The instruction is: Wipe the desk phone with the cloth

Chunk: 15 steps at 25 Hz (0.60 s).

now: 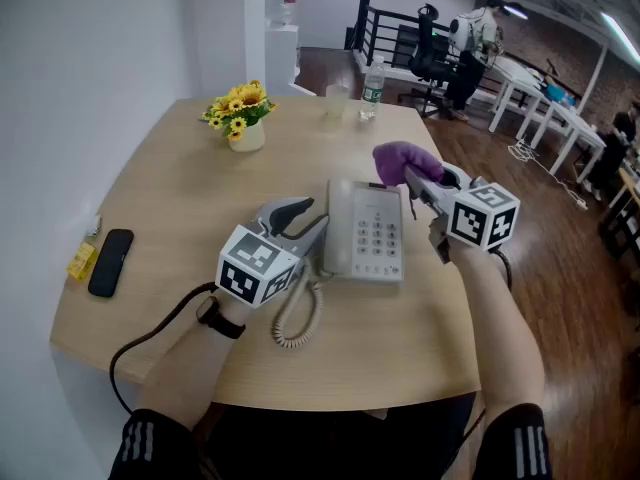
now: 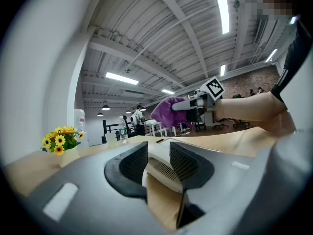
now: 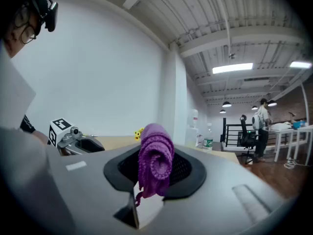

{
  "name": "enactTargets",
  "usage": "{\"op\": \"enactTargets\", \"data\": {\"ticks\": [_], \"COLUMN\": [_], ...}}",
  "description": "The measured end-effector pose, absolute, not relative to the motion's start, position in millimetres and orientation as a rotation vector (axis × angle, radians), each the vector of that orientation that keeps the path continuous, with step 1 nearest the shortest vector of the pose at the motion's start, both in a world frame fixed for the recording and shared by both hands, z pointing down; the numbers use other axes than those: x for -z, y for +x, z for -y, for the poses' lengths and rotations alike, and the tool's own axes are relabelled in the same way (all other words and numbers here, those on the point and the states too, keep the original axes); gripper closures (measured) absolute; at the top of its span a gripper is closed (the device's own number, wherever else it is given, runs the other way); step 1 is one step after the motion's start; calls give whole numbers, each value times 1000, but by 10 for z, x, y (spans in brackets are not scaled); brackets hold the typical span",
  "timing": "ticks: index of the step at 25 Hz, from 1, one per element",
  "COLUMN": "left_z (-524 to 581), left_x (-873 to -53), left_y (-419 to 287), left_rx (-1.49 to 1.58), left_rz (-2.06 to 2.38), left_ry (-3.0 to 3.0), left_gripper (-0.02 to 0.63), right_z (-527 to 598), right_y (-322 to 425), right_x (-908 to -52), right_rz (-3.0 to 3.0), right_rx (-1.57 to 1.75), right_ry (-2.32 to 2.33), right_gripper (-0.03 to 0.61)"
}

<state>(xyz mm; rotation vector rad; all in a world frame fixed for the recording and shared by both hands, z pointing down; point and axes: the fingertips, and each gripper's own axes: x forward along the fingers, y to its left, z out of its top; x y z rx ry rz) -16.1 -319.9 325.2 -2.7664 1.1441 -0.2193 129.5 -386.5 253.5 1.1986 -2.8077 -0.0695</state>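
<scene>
Two grippers, one phone. The left gripper (image 1: 298, 218) has its fingers pinched onto the white left edge of the desk phone (image 1: 368, 230), the handset side by my reading. Its own view shows white plastic with vent slots filling the gap between the pads.

Over at the phone's 1 o'clock corner, the right gripper (image 1: 418, 180) has its fingers squeezed on the purple cloth (image 1: 398, 158), a rolled wad bulging out past the tips. Whether cloth meets plastic yet, I cannot tell.

To wipe well from here, I'd say a firm left clamp stops the phone skating. Then lower the wad flat onto the top and draw it toward 6 o'clock across the keypad (image 1: 378, 238). Use overlapping passes light enough not to punch keys, and steer clear of the coiled cord (image 1: 295, 323) trailing at 7 o'clock.

The phone sits in the middle of the desk (image 1: 180, 188). It is pale grey-white and squarish, with button rows on its right half. It looks like smooth hard plastic, so the cloth should slide easily.
</scene>
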Motion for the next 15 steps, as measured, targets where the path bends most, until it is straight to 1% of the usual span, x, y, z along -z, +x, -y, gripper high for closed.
{"op": "enactTargets", "data": {"ticks": [10, 15], "left_z": [3207, 3201], "left_x": [-3307, -3306], "left_y": [-151, -146], "left_rx": [238, 236], "left_rz": [-1143, -1138], "left_ry": [-2769, -2769], "left_gripper": [471, 468], "right_z": [4434, 4385], "right_y": [566, 473], "right_x": [-3066, -3400], "right_rz": [2545, 2420], "right_rx": [57, 85], "right_ry": [904, 780], "right_gripper": [479, 480]}}
